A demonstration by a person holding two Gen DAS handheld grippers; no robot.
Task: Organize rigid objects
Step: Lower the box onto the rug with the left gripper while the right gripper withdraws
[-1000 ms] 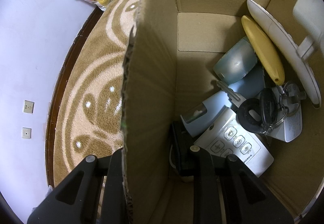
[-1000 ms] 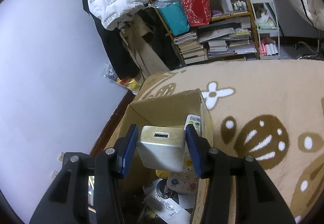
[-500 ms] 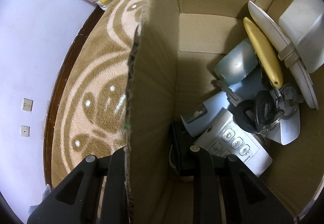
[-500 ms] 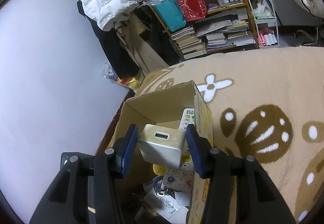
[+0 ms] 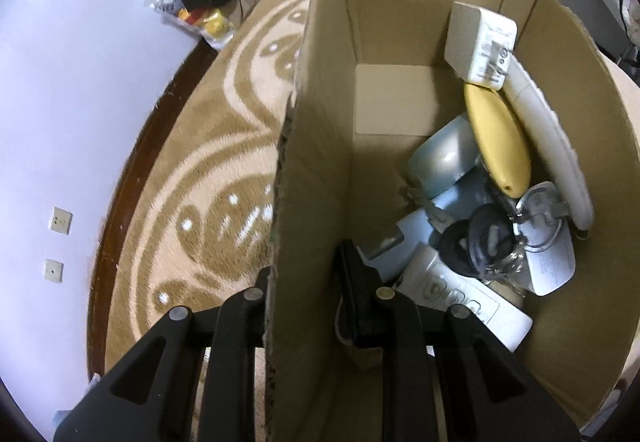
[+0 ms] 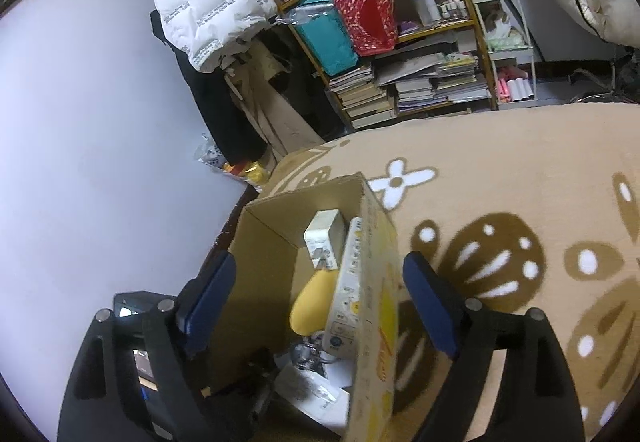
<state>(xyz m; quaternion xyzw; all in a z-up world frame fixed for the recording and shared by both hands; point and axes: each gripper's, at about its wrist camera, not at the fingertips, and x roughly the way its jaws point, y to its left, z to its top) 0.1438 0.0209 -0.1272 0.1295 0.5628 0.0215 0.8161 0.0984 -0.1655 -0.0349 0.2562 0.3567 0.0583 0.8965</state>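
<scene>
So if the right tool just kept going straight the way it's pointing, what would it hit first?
Most likely the open brown cardboard box below the right tool, whose jaws stand wide apart. Inside, the white rectangular charger block and the yellow oval object lie in that line, though depth is hard to judge.

The cardboard box (image 6: 376, 282) sits on the rug (image 6: 520, 170) near the wall (image 6: 100, 122), with the charger block (image 5: 480, 42) at the far end inside, leaning on a long remote (image 5: 548, 146), keys (image 5: 492, 242) nearer, bookshelf (image 6: 400, 42) behind.
</scene>
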